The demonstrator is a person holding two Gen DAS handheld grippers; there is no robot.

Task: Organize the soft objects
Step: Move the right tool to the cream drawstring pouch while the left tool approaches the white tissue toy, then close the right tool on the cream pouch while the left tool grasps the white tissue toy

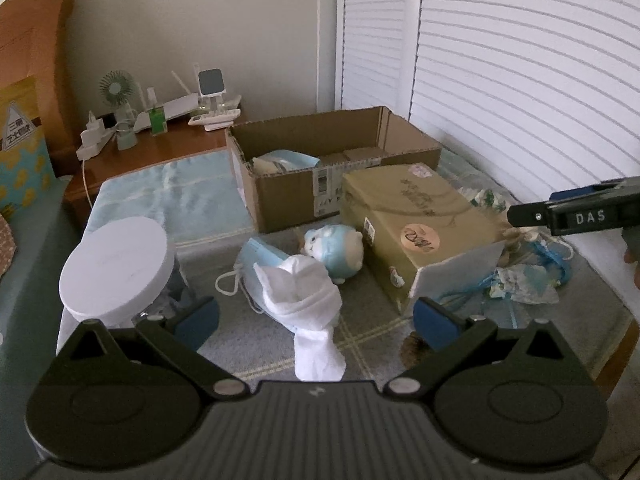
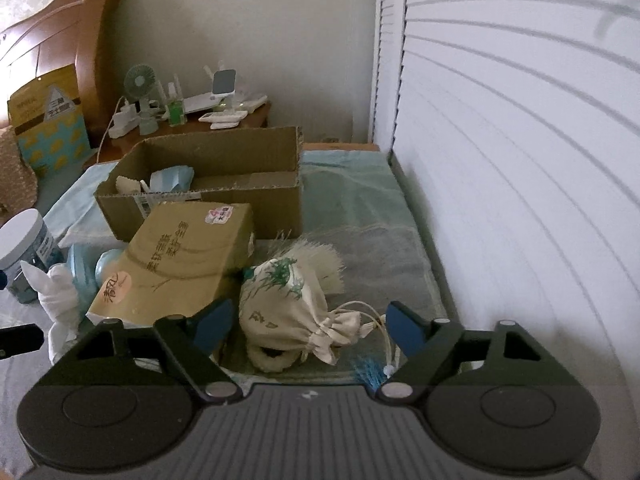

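My left gripper (image 1: 316,322) is open above a white sock (image 1: 306,300) that lies on a light blue pouch (image 1: 260,260). A blue and white plush toy (image 1: 336,250) sits just beyond, next to a tan tissue package (image 1: 408,216). My right gripper (image 2: 310,326) is open around a cream drawstring bag with green bamboo print (image 2: 286,304) on the bed. An open cardboard box (image 2: 224,172) with some soft items inside stands behind; it also shows in the left wrist view (image 1: 320,152). The right gripper's side (image 1: 576,216) shows at the right edge of the left wrist view.
A white-lidded jar (image 1: 116,264) stands at left on the bed. A wooden nightstand (image 1: 160,148) with a fan, chargers and gadgets is behind. White louvred doors (image 2: 520,160) close off the right side. Crumpled blue-white items (image 1: 524,280) lie at right.
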